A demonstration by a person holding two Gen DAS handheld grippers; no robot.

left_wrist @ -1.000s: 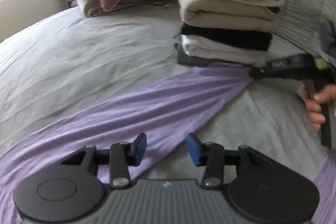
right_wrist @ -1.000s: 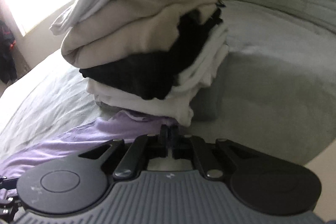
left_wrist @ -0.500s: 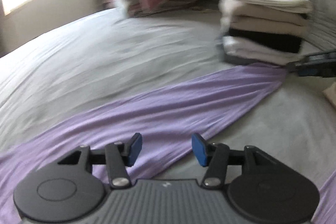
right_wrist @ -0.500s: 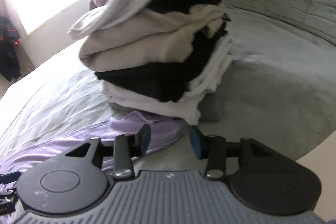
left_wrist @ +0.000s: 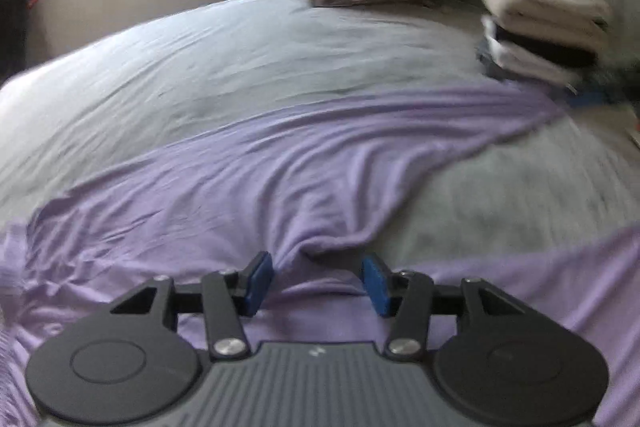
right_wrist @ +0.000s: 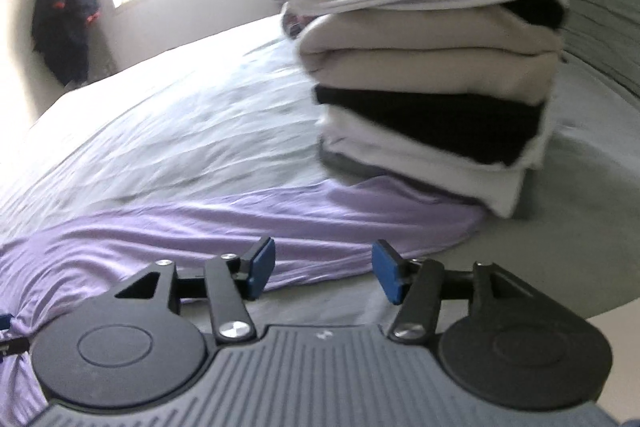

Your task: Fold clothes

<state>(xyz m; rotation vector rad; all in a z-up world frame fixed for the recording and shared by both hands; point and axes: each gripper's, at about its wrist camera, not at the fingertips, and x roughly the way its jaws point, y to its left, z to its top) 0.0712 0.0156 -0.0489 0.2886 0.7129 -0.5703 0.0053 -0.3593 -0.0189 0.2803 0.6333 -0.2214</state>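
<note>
The left claw (left_wrist: 316,281) is closing, pads not pressing, over a raised fold of the long lilac jersey garment (left_wrist: 280,163) spread across the grey bed (left_wrist: 240,59). The right claw (right_wrist: 323,275) is opening, empty, with the stack of folded white, beige and black clothes (right_wrist: 432,83) at its one o'clock.

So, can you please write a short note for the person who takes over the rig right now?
Left gripper: jaws closing, pads not pressing; a ridge of the purple garment lies between them.
Right gripper: holds nothing, jaws opening, over the garment's end near the folded stack.
Garment lies stretched out across the bed, not folded.
Done: stack is folded.
Left: fold the purple garment, probably put it on the stack.
</note>
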